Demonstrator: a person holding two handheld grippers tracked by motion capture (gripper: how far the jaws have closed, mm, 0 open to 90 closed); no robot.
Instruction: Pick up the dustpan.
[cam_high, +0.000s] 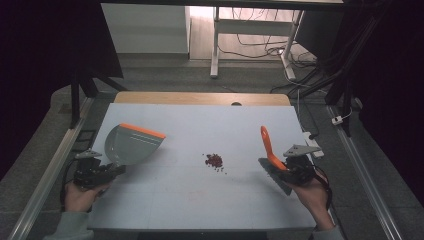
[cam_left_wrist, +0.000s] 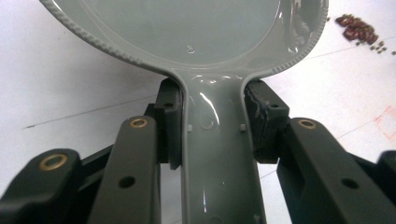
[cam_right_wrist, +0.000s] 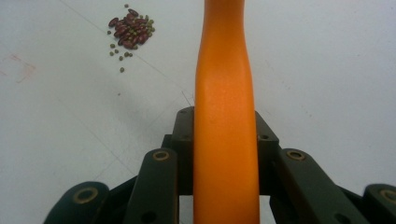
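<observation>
Your left gripper (cam_high: 107, 172) is clamped on the handle of the grey dustpan (cam_high: 131, 145); your right gripper (cam_high: 285, 169) is clamped on the orange-handled brush (cam_high: 268, 146). Both grips sit low on the handles, so either tool could pivot if pressed hard against the table (cam_high: 200, 200). Farther out, the small pile of beans (cam_high: 214, 160) lies between the tools, apart from both. A fast sweep would probably scatter the beans past the dustpan's orange lip.
</observation>
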